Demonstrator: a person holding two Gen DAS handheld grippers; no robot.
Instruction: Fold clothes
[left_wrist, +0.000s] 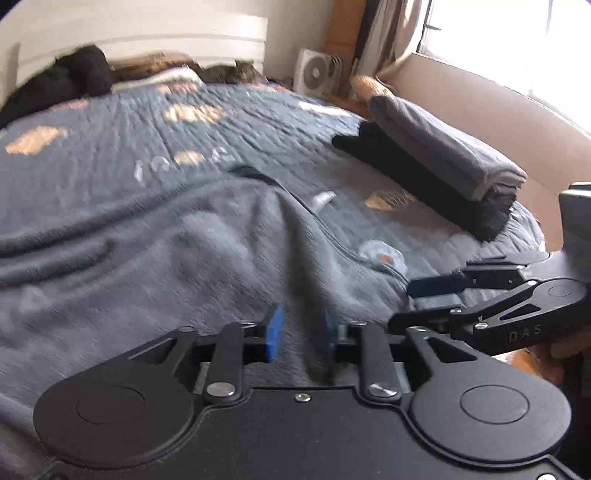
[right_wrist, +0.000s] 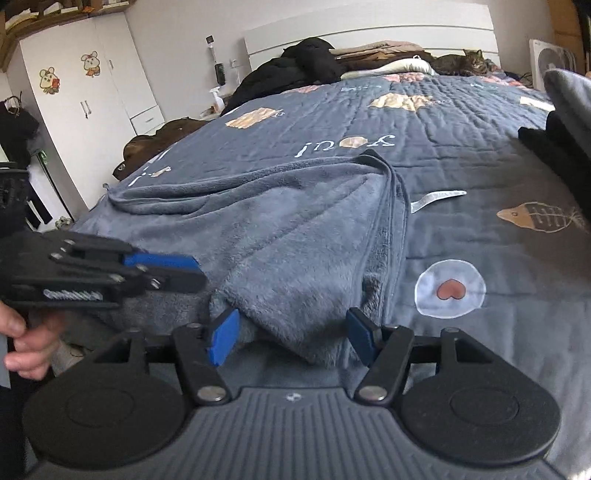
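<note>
On quilted bedspread (right_wrist: 461, 155), rumpled fleece blanket (right_wrist: 280, 229)

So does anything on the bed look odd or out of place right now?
Yes: a cat lies by the headboard, beside a heap of dark clothes. The grey blanket being folded lies rumpled, its edges uneven. The folded stack looks neat.

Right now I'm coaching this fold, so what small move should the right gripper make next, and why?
Probably close the right gripper: its blue pads stand apart around the near corner of the grey-blue fleece blanket, not pressing it, so nothing is gripped for the fold.
</note>
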